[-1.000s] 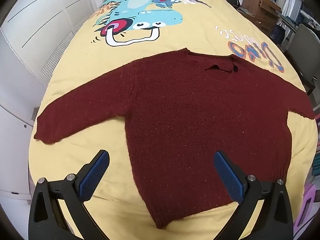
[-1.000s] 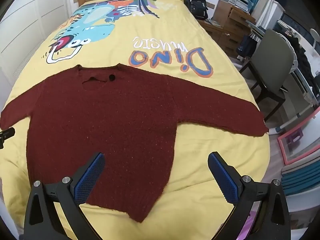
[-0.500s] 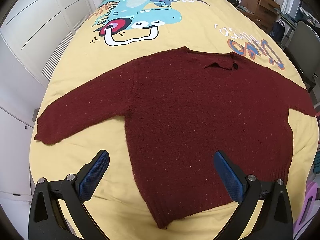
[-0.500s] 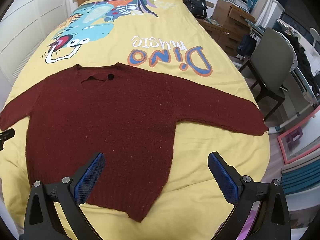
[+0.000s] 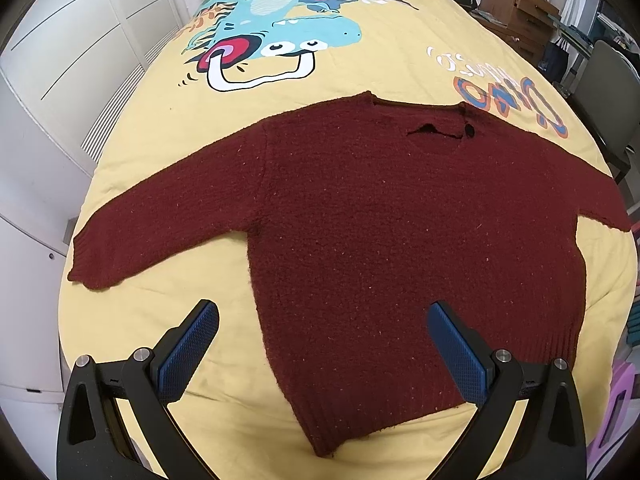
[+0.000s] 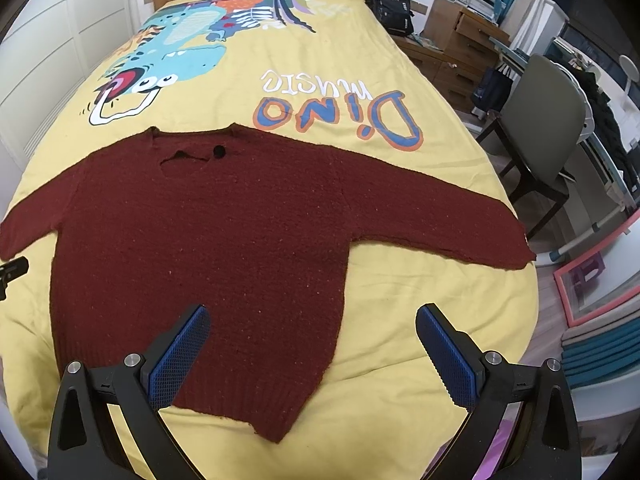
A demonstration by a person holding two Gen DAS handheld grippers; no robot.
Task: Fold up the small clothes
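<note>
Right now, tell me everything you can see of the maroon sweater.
The maroon sweater is a fuzzy knit with long sleeves, ribbed cuffs and a ribbed hem. It lies flat and unfolded on the yellow dinosaur bedspread, both sleeves spread out to the sides, neckline toward the headboard, hem nearest the cameras. A dark round spot, perhaps a button, sits at the neckline. Both claws hover open above it; nothing grips it.

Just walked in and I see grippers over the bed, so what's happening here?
A person holds a two-finger gripper in each hand above a dark red sweater that lies spread flat, sleeves out, on a yellow bedspread with a dinosaur print. The left gripper and the right gripper are both open and hold nothing. They hover near the sweater's bottom hem. No fold has been made yet.
</note>
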